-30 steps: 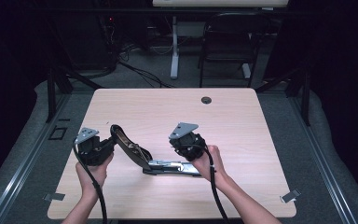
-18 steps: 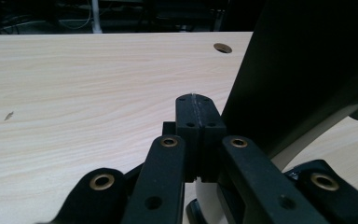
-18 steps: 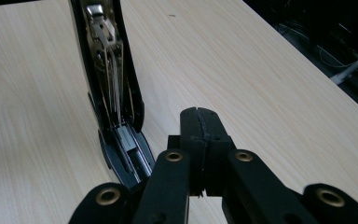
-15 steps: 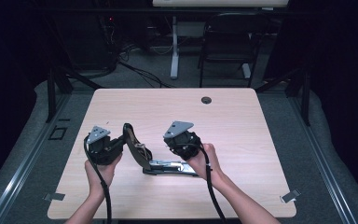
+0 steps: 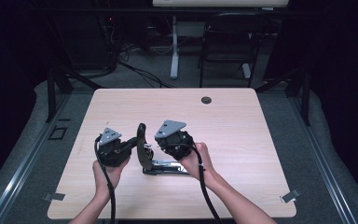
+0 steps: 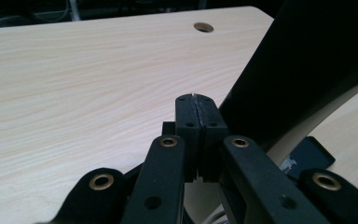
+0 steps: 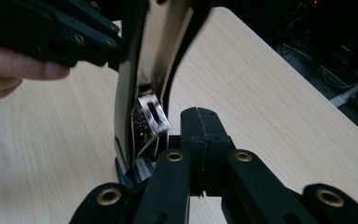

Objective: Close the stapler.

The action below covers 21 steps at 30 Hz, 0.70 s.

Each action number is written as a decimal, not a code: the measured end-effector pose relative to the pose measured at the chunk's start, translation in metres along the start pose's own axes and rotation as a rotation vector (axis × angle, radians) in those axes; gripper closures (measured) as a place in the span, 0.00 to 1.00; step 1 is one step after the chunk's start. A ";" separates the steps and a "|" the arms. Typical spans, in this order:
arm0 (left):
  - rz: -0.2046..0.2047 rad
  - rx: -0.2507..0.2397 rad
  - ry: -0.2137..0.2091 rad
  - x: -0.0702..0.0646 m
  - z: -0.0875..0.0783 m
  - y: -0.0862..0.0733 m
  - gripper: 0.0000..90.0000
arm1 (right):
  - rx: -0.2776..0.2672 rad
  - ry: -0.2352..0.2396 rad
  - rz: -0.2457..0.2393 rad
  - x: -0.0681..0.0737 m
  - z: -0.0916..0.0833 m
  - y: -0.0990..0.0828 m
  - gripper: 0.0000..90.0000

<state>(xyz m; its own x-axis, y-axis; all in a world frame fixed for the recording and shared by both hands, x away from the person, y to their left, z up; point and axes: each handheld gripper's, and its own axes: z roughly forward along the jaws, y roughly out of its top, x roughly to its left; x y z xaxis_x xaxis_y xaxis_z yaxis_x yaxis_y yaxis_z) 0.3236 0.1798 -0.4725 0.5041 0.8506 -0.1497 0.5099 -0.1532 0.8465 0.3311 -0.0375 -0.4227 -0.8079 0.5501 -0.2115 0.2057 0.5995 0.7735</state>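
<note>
While my 2 tools stand closed — left tool [image 5: 133, 143] against the stapler's raised arm [image 5: 142, 144], right tool [image 5: 161, 143] beside it, on the desk [image 5: 242, 140].

1 high camera looks forward and down on the tabletop [image 5: 242, 140]; 2 tool cameras sit close, sharing the stapler [image 5: 144, 149].

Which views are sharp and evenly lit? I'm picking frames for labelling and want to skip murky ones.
High view: table evenly lit and fairly sharp, room behind it nearly black. Left gripper view: stapler arm is a dark, detail-free mass at close range, wood grain crisp. Right gripper view: metal inside the stapler catches glare; near jaws soft, background dim.
</note>
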 end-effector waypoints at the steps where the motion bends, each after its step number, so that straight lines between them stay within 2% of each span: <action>1: 0.007 0.009 -0.005 -0.002 0.002 0.000 0.99 | 0.001 -0.001 -0.001 0.001 0.000 0.000 1.00; 5: 0.044 0.040 -0.021 -0.010 0.010 -0.004 0.99 | -0.027 0.005 0.024 0.002 -0.002 -0.001 1.00; 6: 0.052 0.049 -0.026 -0.012 0.012 -0.004 0.99 | -0.013 -0.015 0.022 0.002 -0.003 -0.002 1.00; 8: 0.058 0.055 -0.025 -0.014 0.015 -0.005 1.00 | -0.019 -0.006 0.042 -0.001 -0.005 -0.005 1.00; 13: 0.064 0.076 -0.036 -0.015 0.018 -0.007 0.99 | 0.000 -0.020 0.047 -0.004 -0.009 -0.013 1.00; 21: 0.065 0.100 -0.064 -0.015 0.021 -0.009 0.98 | 0.000 -0.031 0.062 -0.009 -0.017 -0.027 1.00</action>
<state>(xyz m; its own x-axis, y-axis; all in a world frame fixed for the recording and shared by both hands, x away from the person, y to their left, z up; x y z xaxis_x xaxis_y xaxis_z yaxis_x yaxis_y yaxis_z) 0.3262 0.1573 -0.4883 0.5803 0.8038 -0.1313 0.5402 -0.2591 0.8007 0.3237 -0.0684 -0.4315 -0.7760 0.6041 -0.1813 0.2548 0.5633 0.7860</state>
